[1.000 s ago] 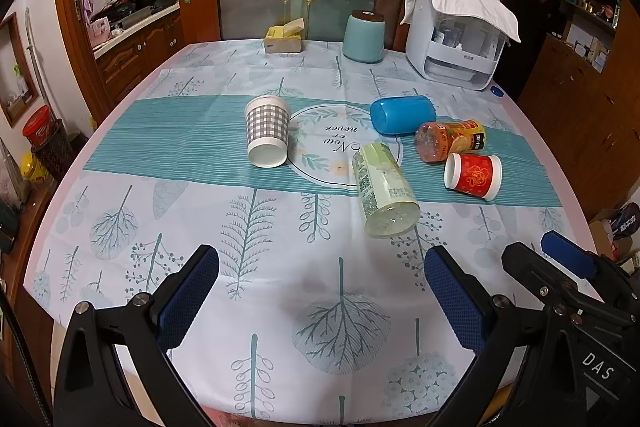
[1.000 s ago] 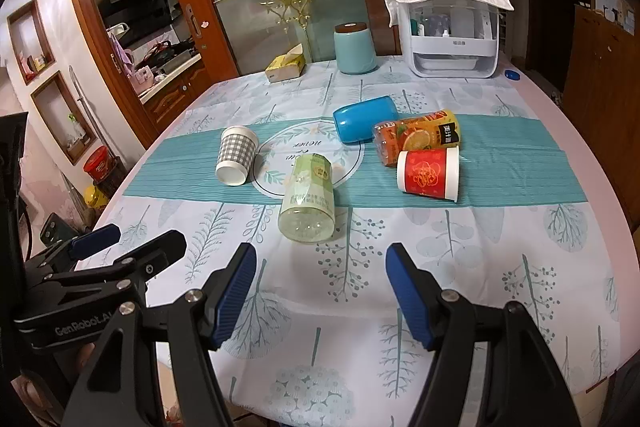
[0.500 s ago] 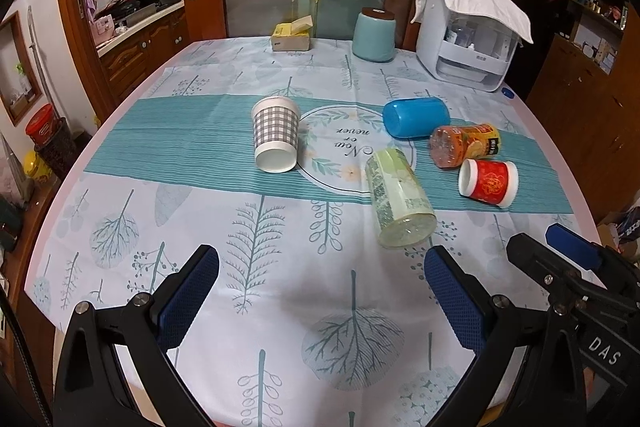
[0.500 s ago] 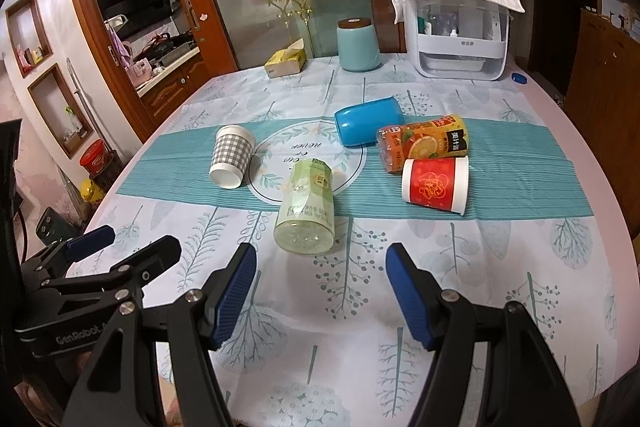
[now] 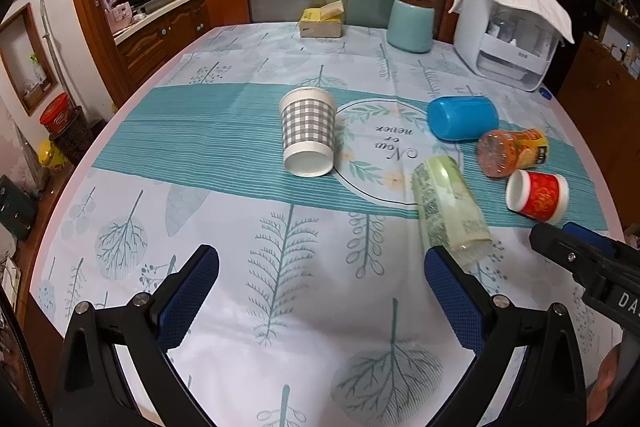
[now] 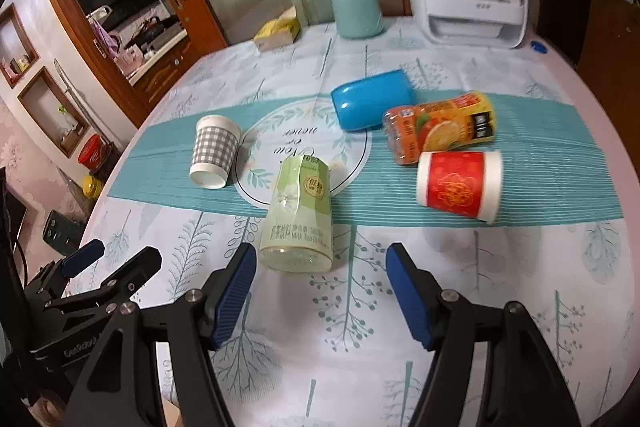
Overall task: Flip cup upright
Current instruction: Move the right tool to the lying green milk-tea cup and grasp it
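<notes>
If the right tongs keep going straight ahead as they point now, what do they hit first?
Most likely the green milk tea cup lying on its side. Its near end sits just ahead of the open right tongs, slightly left of centre, so the left finger may touch first. Depth is uncertain.

Glossy plastic blue cup (image 6: 374, 101) — matt tablecloth (image 6: 500, 279).

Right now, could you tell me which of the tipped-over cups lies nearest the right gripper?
The pale green translucent milk tea cup: its end lies just ahead of the open right gripper; the others lie farther back.
</notes>
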